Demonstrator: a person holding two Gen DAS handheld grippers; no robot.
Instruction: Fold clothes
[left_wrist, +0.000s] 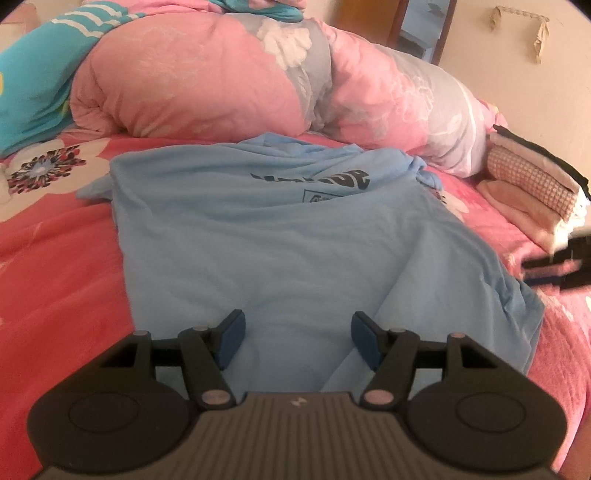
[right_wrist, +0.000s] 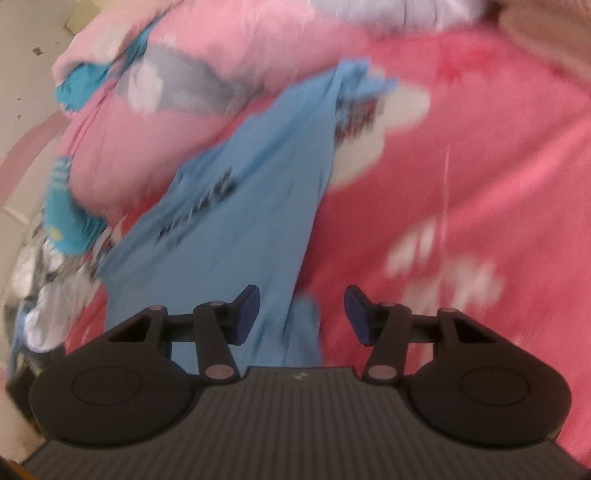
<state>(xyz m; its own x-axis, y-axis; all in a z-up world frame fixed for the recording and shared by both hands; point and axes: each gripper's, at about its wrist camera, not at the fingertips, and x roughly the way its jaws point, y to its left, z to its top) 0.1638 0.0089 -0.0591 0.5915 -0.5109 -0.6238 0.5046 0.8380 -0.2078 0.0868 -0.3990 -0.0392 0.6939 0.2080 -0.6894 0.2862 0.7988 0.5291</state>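
The blue shirt (left_wrist: 258, 229) lies flat on the pink bed (left_wrist: 55, 266), ready for folding. Left gripper (left_wrist: 297, 341) and right gripper (right_wrist: 302, 315) both gape, grasping nothing.

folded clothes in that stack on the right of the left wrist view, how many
About 4, stacked at the bed's right edge: a black-edged piece on top, a pink checked one, white beneath, and pale pink lowest. More layers may be hidden.
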